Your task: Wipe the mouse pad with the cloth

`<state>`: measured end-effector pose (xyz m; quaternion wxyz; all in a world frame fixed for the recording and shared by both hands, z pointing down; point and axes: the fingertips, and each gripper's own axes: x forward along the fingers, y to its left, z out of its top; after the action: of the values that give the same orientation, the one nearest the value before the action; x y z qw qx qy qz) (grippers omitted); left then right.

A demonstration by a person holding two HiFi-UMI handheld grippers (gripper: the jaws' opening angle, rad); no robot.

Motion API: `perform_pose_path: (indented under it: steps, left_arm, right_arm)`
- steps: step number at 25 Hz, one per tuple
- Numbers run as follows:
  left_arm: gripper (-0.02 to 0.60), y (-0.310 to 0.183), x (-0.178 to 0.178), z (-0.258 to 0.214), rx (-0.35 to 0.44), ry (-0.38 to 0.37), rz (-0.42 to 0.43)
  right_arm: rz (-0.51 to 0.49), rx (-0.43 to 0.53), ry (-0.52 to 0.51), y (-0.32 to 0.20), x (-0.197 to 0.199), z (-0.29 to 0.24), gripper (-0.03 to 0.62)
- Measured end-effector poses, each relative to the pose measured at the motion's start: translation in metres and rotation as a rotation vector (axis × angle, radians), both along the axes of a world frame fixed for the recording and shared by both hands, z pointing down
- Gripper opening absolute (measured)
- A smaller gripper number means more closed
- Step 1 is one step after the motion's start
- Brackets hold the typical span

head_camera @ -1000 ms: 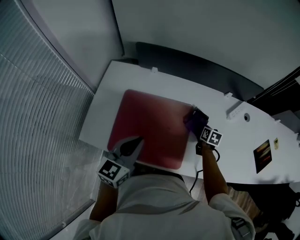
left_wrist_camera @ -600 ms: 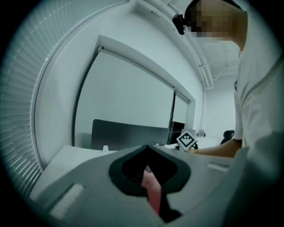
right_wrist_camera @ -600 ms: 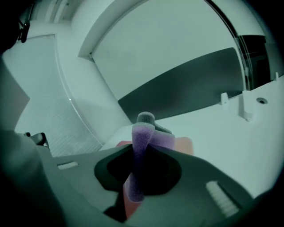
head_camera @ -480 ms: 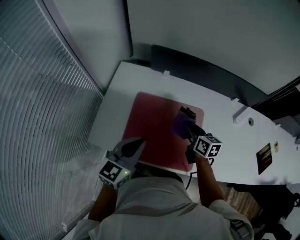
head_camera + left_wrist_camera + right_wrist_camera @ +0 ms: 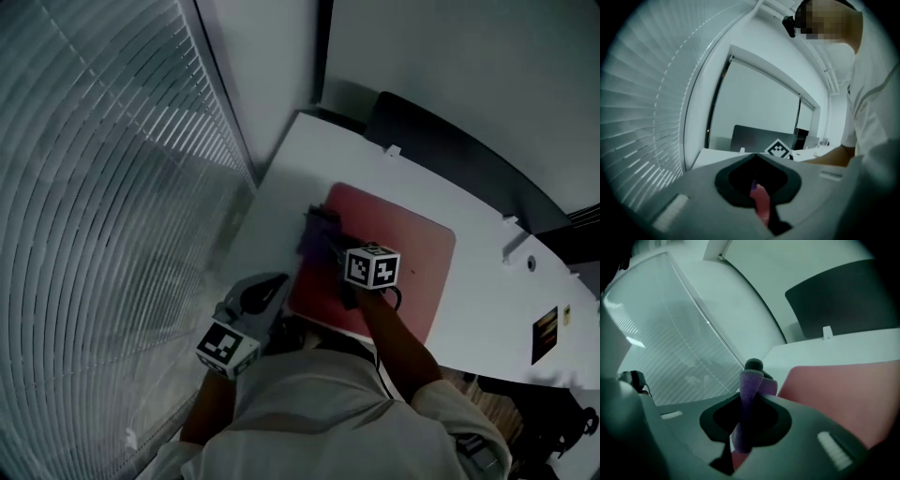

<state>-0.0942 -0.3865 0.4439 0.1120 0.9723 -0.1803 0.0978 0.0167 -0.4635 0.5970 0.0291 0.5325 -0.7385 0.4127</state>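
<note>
- Head view: a red mouse pad (image 5: 408,248) lies on a white desk (image 5: 487,314), next to window blinds (image 5: 94,187).
- The right gripper (image 5: 330,246) reaches over the near left part of the pad. A purple cloth (image 5: 317,232) is clamped in its jaws and sits at the pad's left edge, partly over the desk.
- The left gripper (image 5: 277,281) rests at the near edge of the desk, its tip just beside the pad's near left corner. It looks closed to a wedge.
- A dark panel (image 5: 441,141) stands along the far side of the desk.
- Left gripper view: the left gripper's (image 5: 757,176) jaws are drawn together to a thin slit, and a strip of the red mouse pad (image 5: 761,204) shows in it. I cannot tell whether they pinch the pad.
- Beyond them are the right gripper's marker cube (image 5: 778,150), the dark panel (image 5: 759,138) and the person's white shirt (image 5: 876,117).
- Right gripper view: the right gripper's (image 5: 751,404) jaws are closed on the cloth (image 5: 750,383), which stands up in a fold past the jaw tips.
- The mouse pad (image 5: 843,390) spreads to the right of the jaws, and the blinds (image 5: 679,348) are to the left.
</note>
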Motion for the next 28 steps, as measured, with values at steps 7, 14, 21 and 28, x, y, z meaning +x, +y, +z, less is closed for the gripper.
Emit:
perform_pose_path:
  steps: [7,14,21,28]
  left_arm:
    - [0.000,-0.013,-0.013,0.001,-0.010,-0.007,0.019]
    - [0.000,-0.003,0.020,0.000,-0.044,0.010,0.067]
    - [0.000,0.028,0.061,-0.006,-0.004,-0.006,0.108]
    - [0.000,0.071,0.121,-0.003,-0.011,-0.013,0.163]
  right_arm:
    - [0.019,-0.134,0.094,-0.030,0.007,0.049,0.048]
    - [0.139,-0.213,0.128,0.001,0.072,0.079,0.046]
    - [0.169,-0.254,0.148,0.053,0.132,0.080,0.046]
    - [0.222,-0.289,0.165,0.119,0.207,0.089,0.047]
